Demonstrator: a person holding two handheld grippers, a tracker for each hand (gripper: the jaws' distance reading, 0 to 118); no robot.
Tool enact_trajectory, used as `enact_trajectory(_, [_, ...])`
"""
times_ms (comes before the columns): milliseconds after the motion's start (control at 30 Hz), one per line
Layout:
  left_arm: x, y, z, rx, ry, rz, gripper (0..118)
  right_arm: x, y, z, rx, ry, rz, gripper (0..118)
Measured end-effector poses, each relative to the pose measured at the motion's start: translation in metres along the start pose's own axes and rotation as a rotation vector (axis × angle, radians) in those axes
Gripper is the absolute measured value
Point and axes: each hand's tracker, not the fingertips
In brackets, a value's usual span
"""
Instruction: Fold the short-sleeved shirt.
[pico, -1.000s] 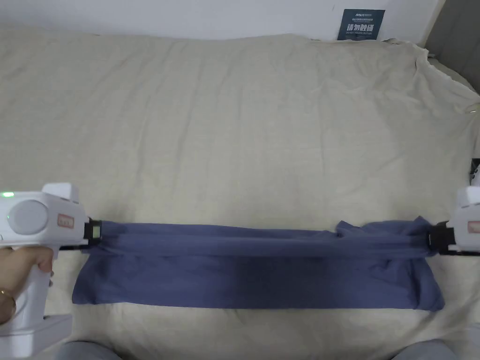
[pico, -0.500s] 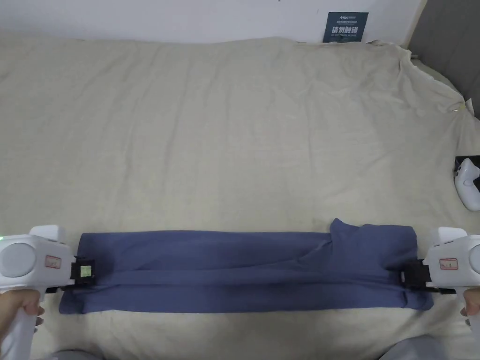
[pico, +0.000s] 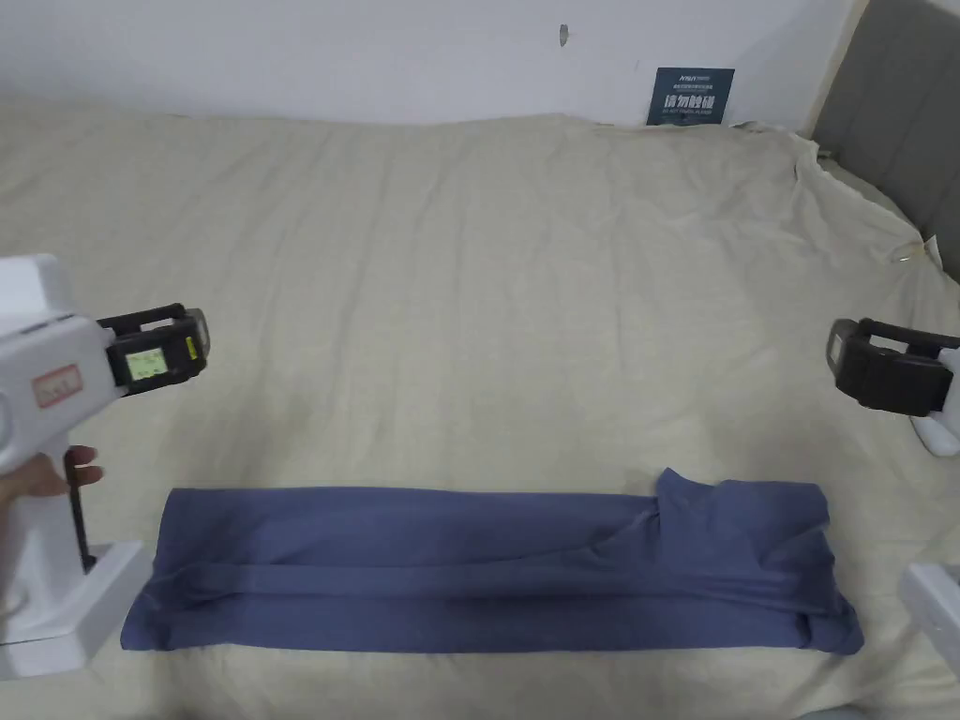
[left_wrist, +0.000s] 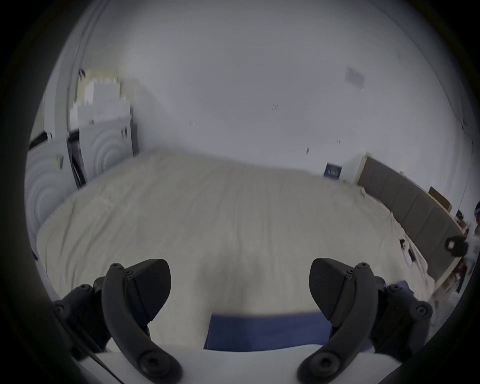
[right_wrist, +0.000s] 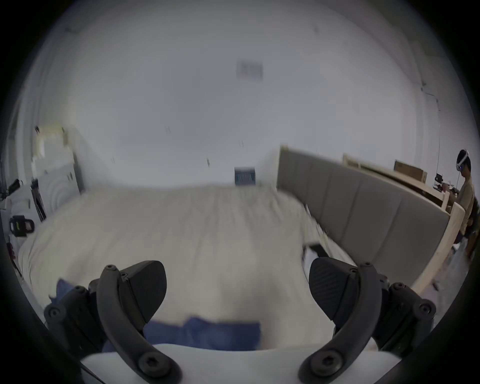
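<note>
The blue short-sleeved shirt (pico: 487, 567) lies folded into a long narrow band across the near part of the beige bed sheet (pico: 487, 309), with a sleeve bump at its right end. My left gripper (pico: 155, 349) hangs above the bed at the left, well clear of the shirt, jaws wide apart and empty (left_wrist: 240, 293). My right gripper (pico: 877, 366) hovers at the right edge, also open and empty (right_wrist: 237, 293). The shirt shows as a blue strip low in the left gripper view (left_wrist: 265, 331) and the right gripper view (right_wrist: 205, 335).
A white controller (pico: 933, 436) rests on the sheet at the right, behind my right gripper. A grey headboard (pico: 905, 103) runs along the right side. A dark sign (pico: 689, 96) leans on the white wall. Another person (right_wrist: 465, 187) stands far off beyond the headboard.
Both grippers have let go of the shirt's ends, opened, and risen up and away from it. The shirt now lies flat on the bed.
</note>
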Motion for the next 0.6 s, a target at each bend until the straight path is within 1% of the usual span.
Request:
enact_trajectory(33, [0.011,-0.005,0.004,0.067,0.032,-0.030,110,-0.007,-0.004,0.004,0.069,0.010,-0.006,113])
enact_trajectory(67, [0.021,-0.011,0.007,0.131,0.049,-0.061,109,-0.013,-0.006,0.006,0.087,0.006,-0.002,115])
enact_trajectory(100, [0.029,-0.018,0.010,0.190,0.061,-0.072,106,-0.021,-0.011,0.006,0.092,-0.022,-0.002,117])
enact_trajectory(133, [0.036,-0.024,0.012,0.217,0.056,-0.066,102,-0.027,-0.016,0.008,0.109,-0.026,-0.009,118])
enact_trajectory(167, [0.041,-0.028,0.014,0.225,0.056,-0.062,96,-0.030,-0.019,0.009,0.113,-0.019,-0.016,118])
enact_trajectory(200, [0.047,-0.031,0.014,0.220,0.053,-0.064,86,-0.034,-0.022,0.010,0.106,-0.011,-0.031,118])
enact_trajectory(267, [0.051,-0.040,0.009,0.238,0.052,-0.078,75,-0.040,-0.027,0.011,0.110,0.015,-0.059,117])
enact_trajectory(300, [0.054,-0.043,0.007,0.250,0.055,-0.097,68,-0.043,-0.028,0.013,0.107,0.031,-0.059,114])
enact_trajectory(333, [0.057,-0.045,0.007,0.259,0.059,-0.116,56,-0.047,-0.030,0.014,0.102,0.033,-0.050,110])
enact_trajectory(367, [0.059,-0.046,0.007,0.267,0.061,-0.134,39,-0.044,-0.034,0.010,0.107,0.039,-0.044,102])
enact_trajectory(400, [0.064,-0.049,0.009,0.274,0.065,-0.154,16,-0.046,-0.036,0.011,0.107,0.048,-0.032,82])
enact_trajectory(433, [0.066,-0.050,0.009,0.273,0.061,-0.156,6,-0.048,-0.037,0.011,0.103,0.054,-0.027,62])
enact_trajectory(467, [0.065,-0.050,0.009,0.272,0.055,-0.150,2,-0.048,-0.038,0.011,0.098,0.060,-0.024,41])
enact_trajectory(500, [0.065,-0.050,0.009,0.263,0.034,-0.133,0,-0.048,-0.041,0.009,0.096,0.066,-0.025,17])
enact_trajectory(533, [0.068,-0.050,0.011,0.248,0.011,-0.115,0,-0.048,-0.042,0.008,0.096,0.063,-0.025,4])
enact_trajectory(600, [0.068,-0.052,0.010,0.232,-0.005,-0.112,0,-0.048,-0.043,0.008,0.101,0.052,-0.027,0])
